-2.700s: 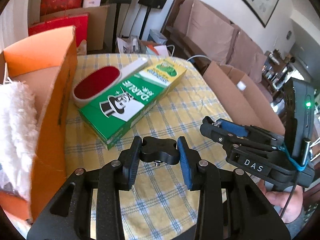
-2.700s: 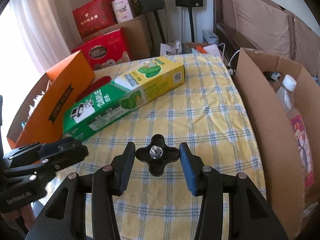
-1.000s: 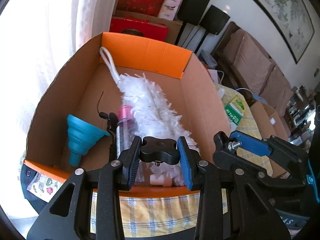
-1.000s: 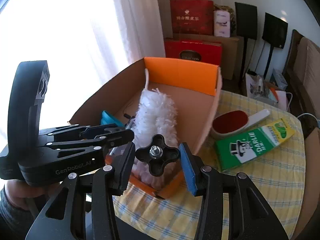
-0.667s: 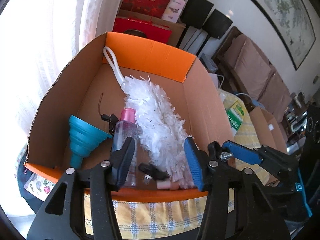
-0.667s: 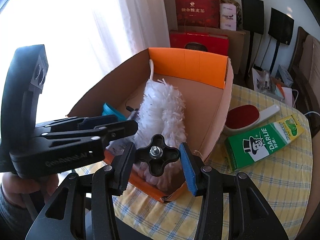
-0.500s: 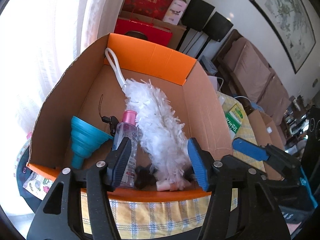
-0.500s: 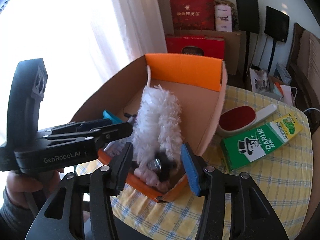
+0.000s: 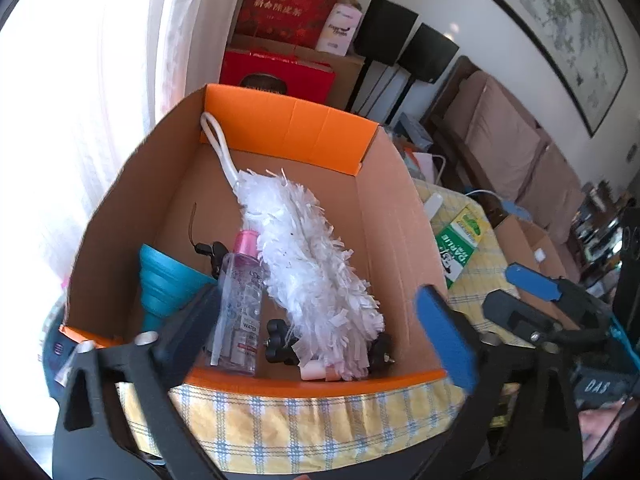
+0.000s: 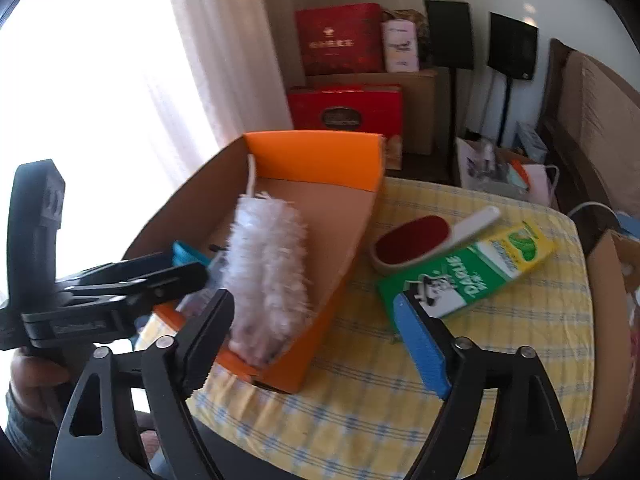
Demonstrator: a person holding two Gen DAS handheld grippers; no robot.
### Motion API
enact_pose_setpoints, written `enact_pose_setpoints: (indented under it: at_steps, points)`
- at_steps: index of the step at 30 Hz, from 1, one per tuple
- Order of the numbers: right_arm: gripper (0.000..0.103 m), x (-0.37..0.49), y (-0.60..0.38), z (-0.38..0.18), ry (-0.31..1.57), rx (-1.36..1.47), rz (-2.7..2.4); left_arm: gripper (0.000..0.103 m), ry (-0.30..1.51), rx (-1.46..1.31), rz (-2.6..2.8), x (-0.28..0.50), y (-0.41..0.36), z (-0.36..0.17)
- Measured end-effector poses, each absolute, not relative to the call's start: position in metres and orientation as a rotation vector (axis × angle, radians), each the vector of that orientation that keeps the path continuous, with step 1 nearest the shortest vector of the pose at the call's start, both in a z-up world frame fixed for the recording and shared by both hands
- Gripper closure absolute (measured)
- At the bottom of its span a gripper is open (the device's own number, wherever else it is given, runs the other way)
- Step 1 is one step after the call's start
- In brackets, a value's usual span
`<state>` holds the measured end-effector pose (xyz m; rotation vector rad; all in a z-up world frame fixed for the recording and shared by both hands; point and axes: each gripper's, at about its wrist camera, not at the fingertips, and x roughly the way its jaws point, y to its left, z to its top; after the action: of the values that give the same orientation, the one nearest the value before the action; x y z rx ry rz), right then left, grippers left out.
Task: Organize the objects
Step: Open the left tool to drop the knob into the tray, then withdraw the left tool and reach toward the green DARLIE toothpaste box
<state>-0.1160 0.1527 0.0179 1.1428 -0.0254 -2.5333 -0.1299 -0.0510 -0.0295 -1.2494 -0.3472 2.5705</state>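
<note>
With both knobs [image 9: 282, 345] lying low in the orange box [image 9: 288, 132], my left gripper [image 9: 316, 332] and right gripper [image 10: 320, 336] hang spread and empty; next I'd reach for the toothpaste box [image 10: 464, 276], right of centre.

"DARLIE" on green box [image 10: 464, 276]; "L'OREAL", "WATER" on clear bottle [image 9: 242, 300]; "DAS" on right gripper [image 9: 532, 292].

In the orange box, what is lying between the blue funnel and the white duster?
A clear bottle with a pink cap lies between the blue funnel and the white duster, touching the duster's edge. The left wrist view shows this.
</note>
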Motion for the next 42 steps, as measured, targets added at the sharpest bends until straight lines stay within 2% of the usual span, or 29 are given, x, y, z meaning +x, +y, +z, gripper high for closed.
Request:
enact_pose_setpoints:
  at_steps: [4,8,18,31,42]
  points:
    - [0.013,-0.117,0.170,0.014,-0.065,1.172,-2.561,0.001,-0.320,-1.247,2.552,-0.128,-0.041,-0.027]
    - [0.000,-0.118,0.182,0.009,-0.053,1.204,-2.584,0.000,-0.275,-1.245,2.556,-0.126,-0.028,-0.023]
    - [0.000,-0.116,0.215,0.009,-0.105,1.212,-2.627,0.000,-0.158,-1.237,2.532,-0.122,0.009,-0.016]
    - [0.000,-0.114,0.264,0.006,-0.180,1.234,-2.693,0.000,-0.114,-1.196,2.462,-0.127,0.059,-0.011]
    - [0.000,-0.106,0.317,0.001,-0.289,1.258,-2.747,0.001,0.107,-1.190,2.374,-0.144,0.136,-0.011]
